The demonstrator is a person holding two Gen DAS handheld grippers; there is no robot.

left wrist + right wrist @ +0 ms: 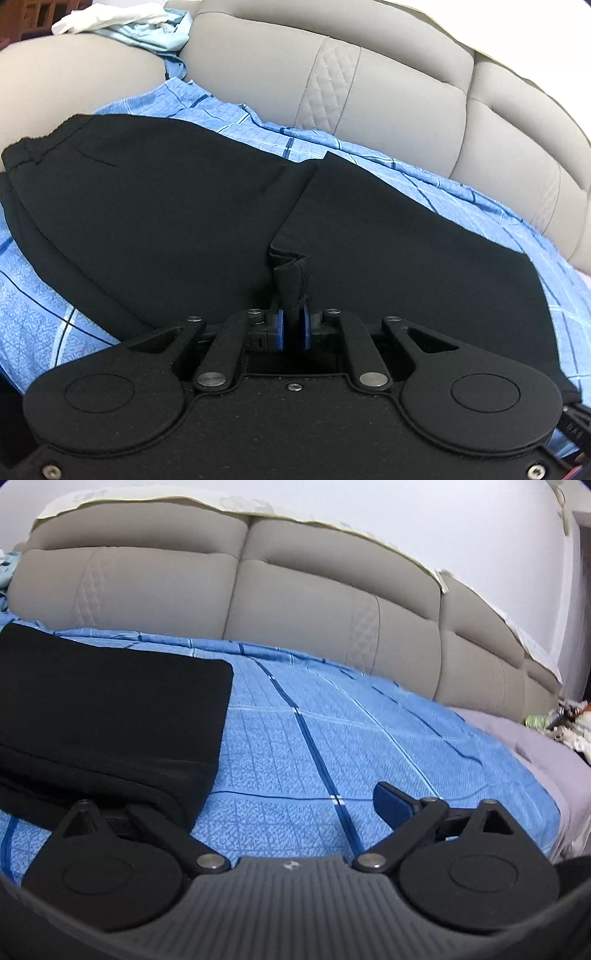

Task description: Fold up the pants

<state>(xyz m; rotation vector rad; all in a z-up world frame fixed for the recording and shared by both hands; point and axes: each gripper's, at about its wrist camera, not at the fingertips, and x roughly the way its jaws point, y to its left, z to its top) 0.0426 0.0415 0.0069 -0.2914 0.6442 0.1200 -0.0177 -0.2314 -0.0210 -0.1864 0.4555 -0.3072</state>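
Note:
Black pants [166, 206] lie folded on the blue checked sheet [461, 195], elastic waistband at the far left. In the left wrist view my left gripper [293, 326] is shut, its blue pads pinching a bunched fold of the pants' near edge. In the right wrist view the folded end of the pants [110, 709] fills the left side. My right gripper [258, 812] stands wide open over the sheet [332, 738]. Its right fingertip [391, 805] is bare; the pants' corner hides the left one.
A padded beige headboard [295, 602] runs along the far side of the bed. Light blue and white cloth [147, 26] is heaped at the top left. A grey cover [535, 749] and small clutter [565, 720] lie at the bed's right edge.

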